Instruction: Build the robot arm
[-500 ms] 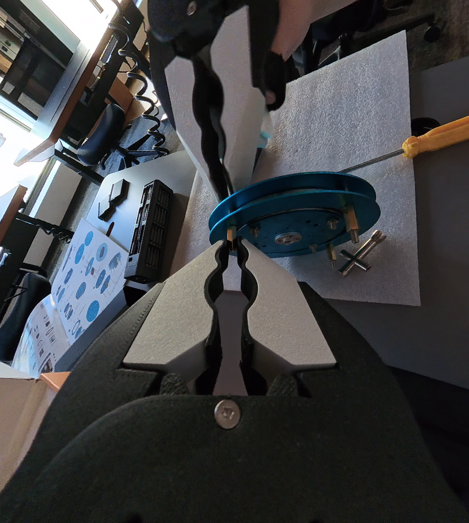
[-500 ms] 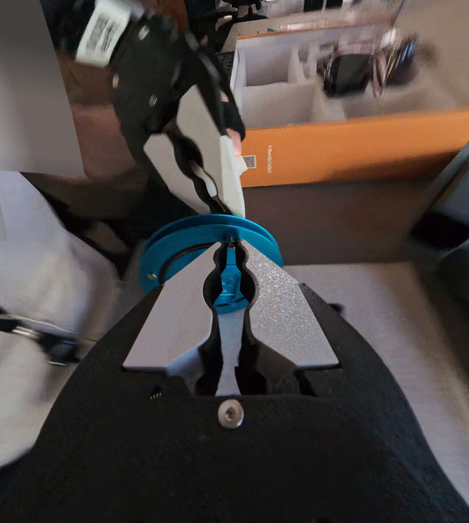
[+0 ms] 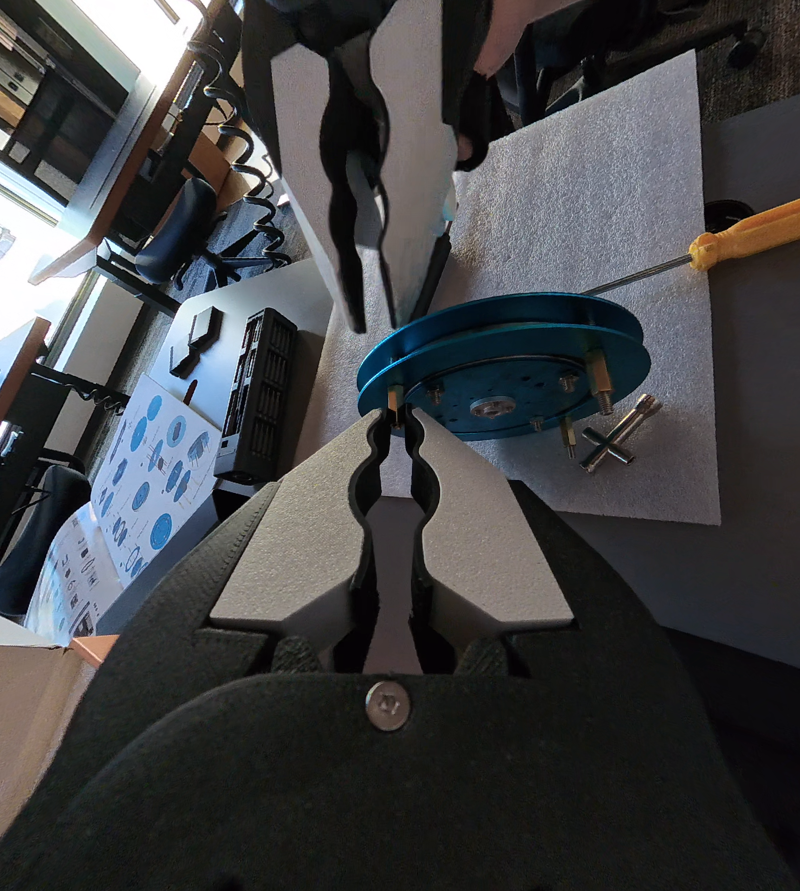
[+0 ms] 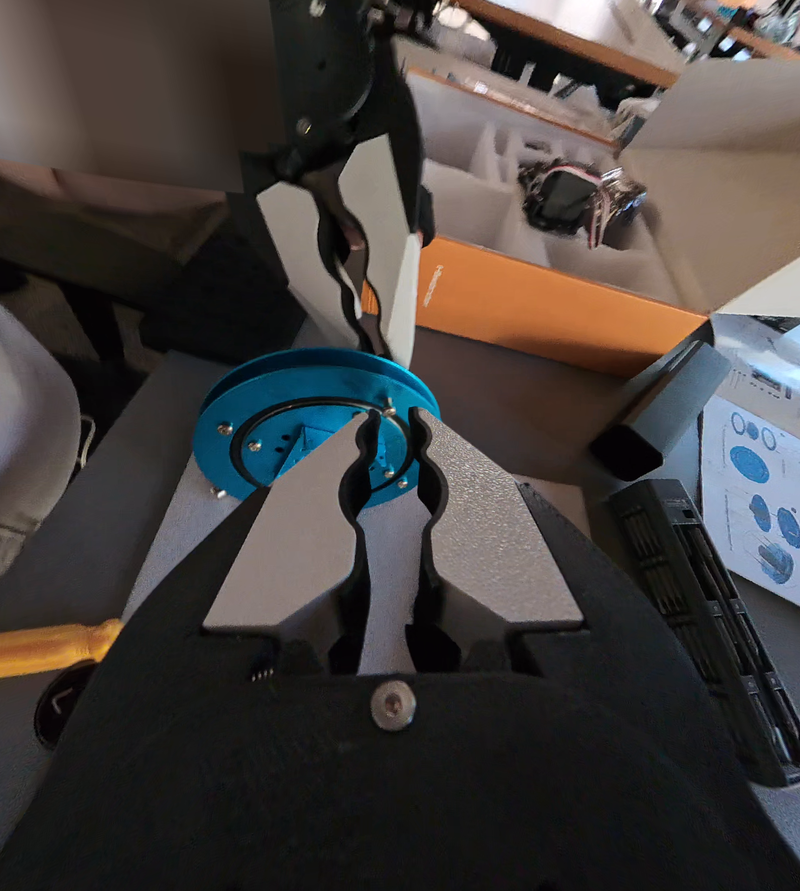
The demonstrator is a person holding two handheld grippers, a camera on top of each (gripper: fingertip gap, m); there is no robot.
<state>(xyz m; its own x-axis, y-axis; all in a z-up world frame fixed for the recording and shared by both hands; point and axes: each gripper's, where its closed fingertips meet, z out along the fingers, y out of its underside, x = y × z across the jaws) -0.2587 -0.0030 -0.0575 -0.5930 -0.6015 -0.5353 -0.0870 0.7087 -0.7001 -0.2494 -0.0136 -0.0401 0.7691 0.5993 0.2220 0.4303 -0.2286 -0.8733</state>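
Observation:
A blue two-plate disc assembly (image 3: 504, 366) with brass standoffs and screws sits over a white foam pad (image 3: 581, 193). My left gripper (image 3: 396, 413) is closed to a narrow gap on a brass standoff (image 3: 395, 402) at the disc's near rim. It shows at the disc's far rim in the right wrist view (image 4: 373, 344). My right gripper (image 4: 390, 413) is slightly open and empty, just above the disc (image 4: 301, 385). In the left wrist view it (image 3: 374, 325) hangs above the rim without touching.
A yellow-handled screwdriver (image 3: 769, 222) and a silver cross wrench (image 3: 615, 436) lie by the disc. A black bit case (image 4: 706, 627) and printed sheets (image 4: 774, 506) lie to the right. An orange-sided box (image 4: 533, 308) with compartments stands behind. A person's light clothing (image 4: 2, 434) is at left. My left and right fingertips are right by each other. Left tips and right tips are each some 20 cm from the yellow-handled screwdriver (image 3: 769, 222). My right wrist view (image 4: 36, 652) looks at it from another angle.
My right gripper has let go of the disc's rim, opened a little and lifted away from it. My left gripper has stayed on the standoff.

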